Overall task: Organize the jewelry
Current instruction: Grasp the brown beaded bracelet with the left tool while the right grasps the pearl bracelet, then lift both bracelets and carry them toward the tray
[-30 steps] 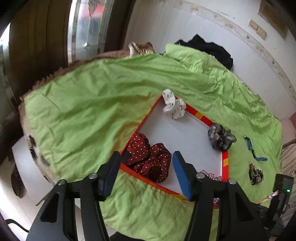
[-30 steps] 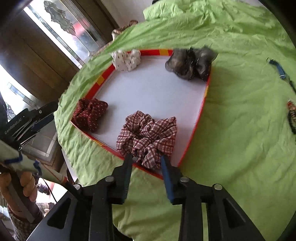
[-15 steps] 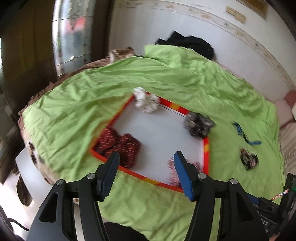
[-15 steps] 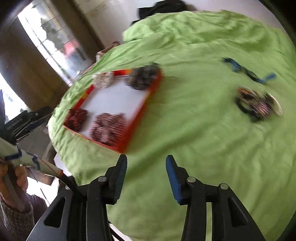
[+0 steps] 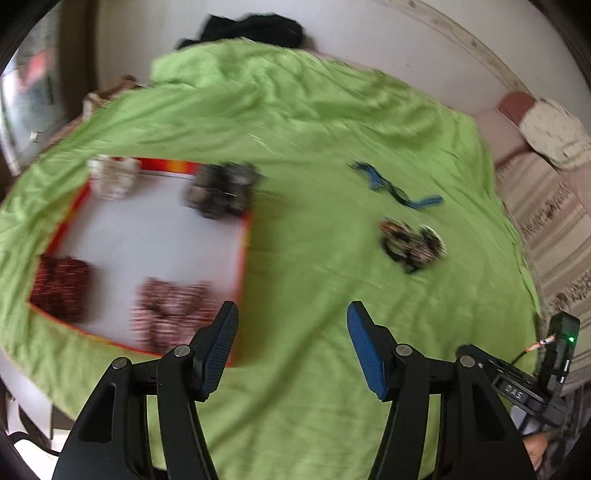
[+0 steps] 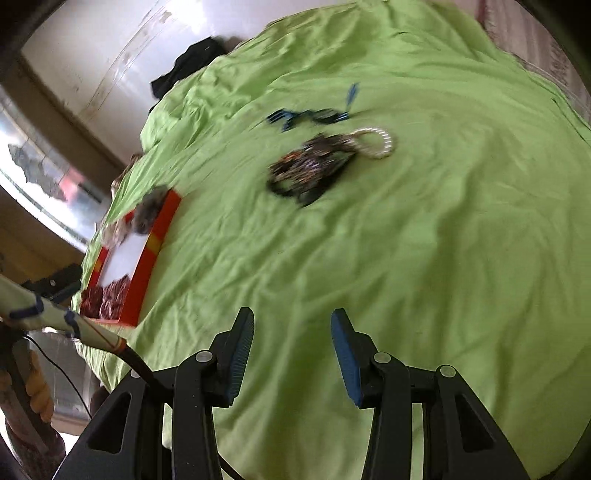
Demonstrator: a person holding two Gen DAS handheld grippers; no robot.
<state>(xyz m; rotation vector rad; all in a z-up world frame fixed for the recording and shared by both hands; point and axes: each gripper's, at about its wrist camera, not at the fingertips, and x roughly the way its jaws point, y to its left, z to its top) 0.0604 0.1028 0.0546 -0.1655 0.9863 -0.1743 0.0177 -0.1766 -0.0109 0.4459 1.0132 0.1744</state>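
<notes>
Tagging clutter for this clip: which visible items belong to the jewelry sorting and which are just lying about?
Job:
- red-edged tray with four scrunchies
- dark bracelet pile
- pearl bracelet
- blue strap

Lying about:
- black cloth
- pillow

— What covers the bed [image 5: 314,122]?
— A green sheet [image 6: 424,240], creased.
— And on it?
— A red-rimmed tray [image 5: 242,254] at one side. Well apart, a blue ribbon [image 5: 391,186], and near that a dark bead pile [image 6: 310,166] touching a pale bracelet [image 6: 376,142].

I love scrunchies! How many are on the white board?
4: white one at the far left corner, grey one far right, dark red one near left, checked one near right.
</notes>
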